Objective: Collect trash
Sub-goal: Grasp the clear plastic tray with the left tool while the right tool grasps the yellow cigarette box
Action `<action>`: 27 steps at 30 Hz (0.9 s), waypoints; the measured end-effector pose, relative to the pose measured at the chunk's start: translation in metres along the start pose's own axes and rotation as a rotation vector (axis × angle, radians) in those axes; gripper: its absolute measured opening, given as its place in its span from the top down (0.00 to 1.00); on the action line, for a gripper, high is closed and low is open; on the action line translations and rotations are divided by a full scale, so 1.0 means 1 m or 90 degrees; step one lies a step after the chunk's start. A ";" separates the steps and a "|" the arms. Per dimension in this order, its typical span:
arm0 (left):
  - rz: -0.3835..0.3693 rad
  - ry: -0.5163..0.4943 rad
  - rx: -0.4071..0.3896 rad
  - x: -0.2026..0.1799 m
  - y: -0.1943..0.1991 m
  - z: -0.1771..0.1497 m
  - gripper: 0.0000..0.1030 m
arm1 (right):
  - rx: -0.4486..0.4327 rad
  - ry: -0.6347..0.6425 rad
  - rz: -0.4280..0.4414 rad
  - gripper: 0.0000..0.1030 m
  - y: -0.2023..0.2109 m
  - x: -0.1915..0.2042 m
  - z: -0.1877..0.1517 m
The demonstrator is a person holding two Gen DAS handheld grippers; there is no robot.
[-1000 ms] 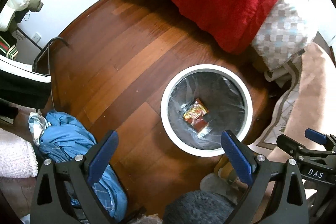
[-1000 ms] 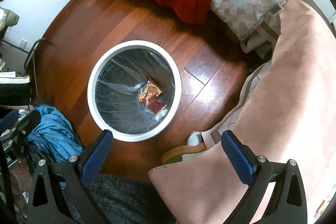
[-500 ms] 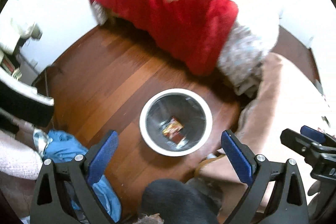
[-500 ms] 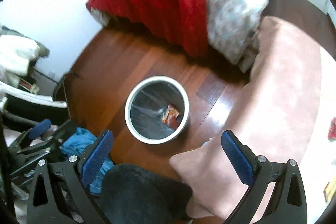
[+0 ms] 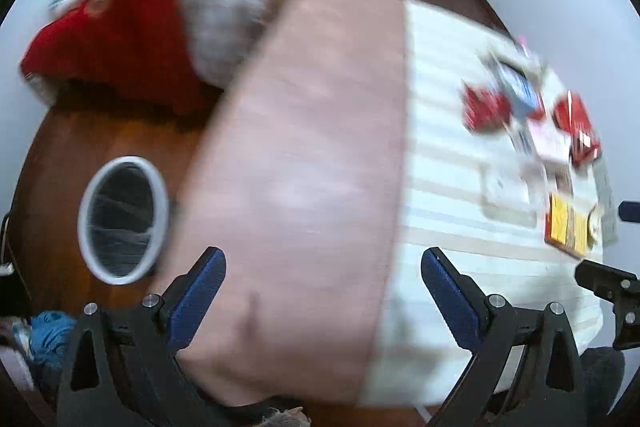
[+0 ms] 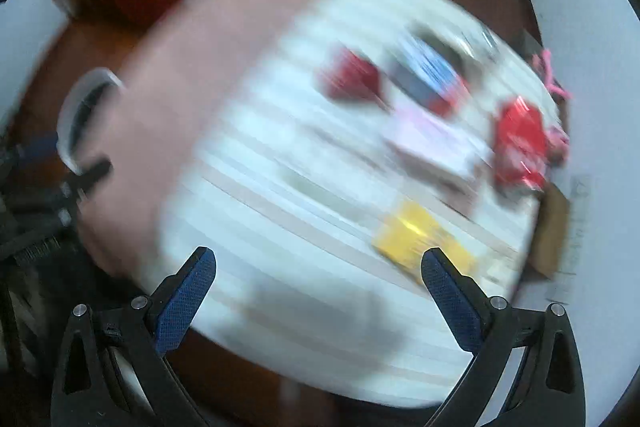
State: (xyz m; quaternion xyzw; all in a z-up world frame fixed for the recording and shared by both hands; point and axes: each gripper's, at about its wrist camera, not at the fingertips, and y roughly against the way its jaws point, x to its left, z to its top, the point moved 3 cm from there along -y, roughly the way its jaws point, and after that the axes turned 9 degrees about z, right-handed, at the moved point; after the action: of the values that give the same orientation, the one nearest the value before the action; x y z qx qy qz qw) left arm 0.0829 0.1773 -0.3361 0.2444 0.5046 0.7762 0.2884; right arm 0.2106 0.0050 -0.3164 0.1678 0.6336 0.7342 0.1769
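Both views are blurred by motion. Several wrappers lie on a white striped sheet (image 5: 444,187): red ones (image 5: 482,109) (image 6: 518,143), a yellow one (image 5: 566,229) (image 6: 416,231) and a blue one (image 6: 430,75). The white-rimmed bin (image 5: 122,219) (image 6: 76,119) with a clear liner stands on the wood floor at the left. My left gripper (image 5: 322,291) is open and empty above a pink blanket (image 5: 304,167). My right gripper (image 6: 318,291) is open and empty above the sheet, near the yellow wrapper.
A red blanket (image 5: 120,47) and a grey checked pillow (image 5: 236,3) lie on a bed at the back left. Blue clothing (image 5: 48,335) lies on the floor at the lower left. The right gripper's body (image 5: 612,287) shows at the left wrist view's right edge.
Both grippers have swung right, away from over the bin and toward the striped sheet with the wrappers. The bin has slid to the left of both views. Both stay open.
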 end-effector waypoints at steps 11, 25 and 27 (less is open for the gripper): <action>0.044 -0.099 0.020 -0.085 -0.030 -0.001 0.03 | 0.114 0.108 -0.007 0.00 -0.077 -0.096 -0.005; -0.067 -0.480 -0.129 -0.134 0.008 0.048 0.03 | 0.067 -0.260 0.125 0.27 -0.062 -0.147 -0.064; -0.108 -0.553 -0.109 -0.152 0.006 0.056 0.03 | 0.051 -0.306 0.135 0.27 -0.058 -0.151 -0.079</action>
State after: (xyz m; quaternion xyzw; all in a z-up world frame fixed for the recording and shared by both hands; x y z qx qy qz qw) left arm 0.2275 0.1053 -0.3230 0.4806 0.2886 0.6143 0.5552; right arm 0.3097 -0.1272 -0.3882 0.4100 0.5808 0.6619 0.2377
